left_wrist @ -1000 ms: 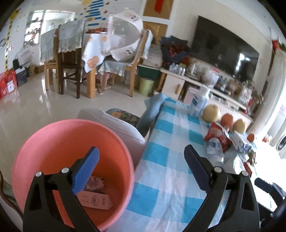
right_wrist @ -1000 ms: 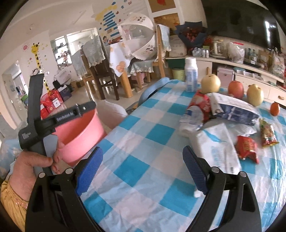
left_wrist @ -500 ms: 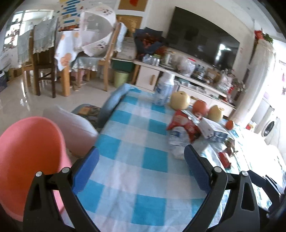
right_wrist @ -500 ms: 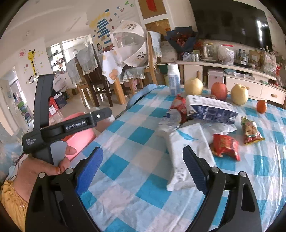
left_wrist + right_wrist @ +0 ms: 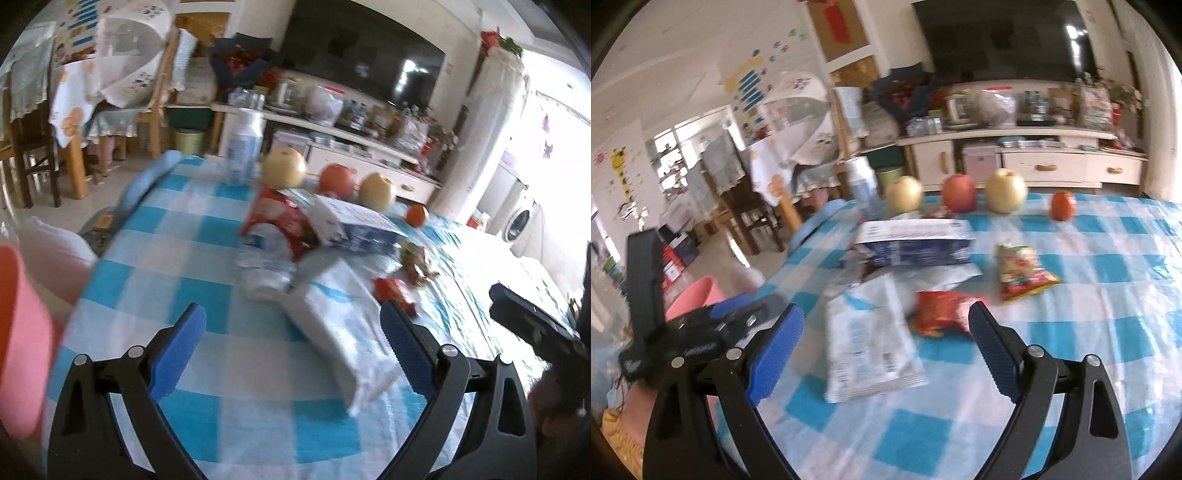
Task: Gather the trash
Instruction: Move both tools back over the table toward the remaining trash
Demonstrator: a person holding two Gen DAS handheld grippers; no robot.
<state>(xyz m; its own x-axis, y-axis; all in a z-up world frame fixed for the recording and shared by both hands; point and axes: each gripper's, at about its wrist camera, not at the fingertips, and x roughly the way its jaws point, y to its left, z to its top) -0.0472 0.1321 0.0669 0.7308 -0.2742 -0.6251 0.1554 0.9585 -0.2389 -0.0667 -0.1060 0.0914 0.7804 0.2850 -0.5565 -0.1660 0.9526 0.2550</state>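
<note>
Swung off the pink bucket point(image 5: 14, 332) since a second ago, toward the trash heaped on the checked worktop point(image 5: 177, 236). Left claw point(image 5: 291, 332) spread wide, empty, above a white plastic packet point(image 5: 332, 325). Right claw point(image 5: 886, 332) likewise spread, empty, with a red snack wrapper point(image 5: 938, 310) between its tips. Crushed bottle point(image 5: 266, 266), blue-and-white carton point(image 5: 912, 247) and yellow-red snack bag point(image 5: 1021, 273) just beyond; fruit point(image 5: 1004, 190) lined up behind. Bucket off the worktop's left edge.

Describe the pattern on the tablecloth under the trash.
The tablecloth is a blue and white check, clearest in the right wrist view.
</note>
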